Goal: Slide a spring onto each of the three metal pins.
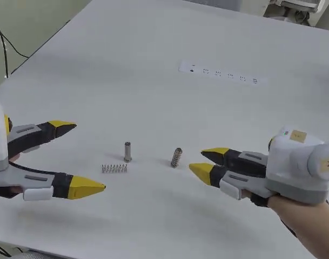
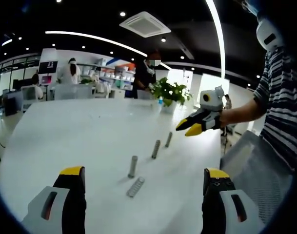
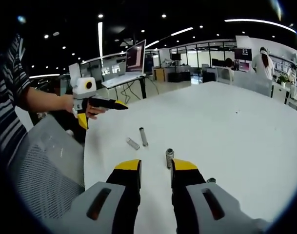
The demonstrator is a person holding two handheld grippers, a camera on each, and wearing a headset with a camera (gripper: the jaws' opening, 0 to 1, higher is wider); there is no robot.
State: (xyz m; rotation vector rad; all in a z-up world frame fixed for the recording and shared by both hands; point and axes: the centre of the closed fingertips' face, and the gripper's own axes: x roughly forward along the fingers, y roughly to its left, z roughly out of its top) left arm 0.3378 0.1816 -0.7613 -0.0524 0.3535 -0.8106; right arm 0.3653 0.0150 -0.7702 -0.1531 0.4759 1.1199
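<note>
One loose spring [image 1: 114,168] lay beside the bare pin [image 1: 127,151], so the left gripper [image 1: 88,156] gaped wide, probably to take it, the right gripper [image 1: 196,161] narrow and empty.

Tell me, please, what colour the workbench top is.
White; the workbench shows best in the head view.
</note>
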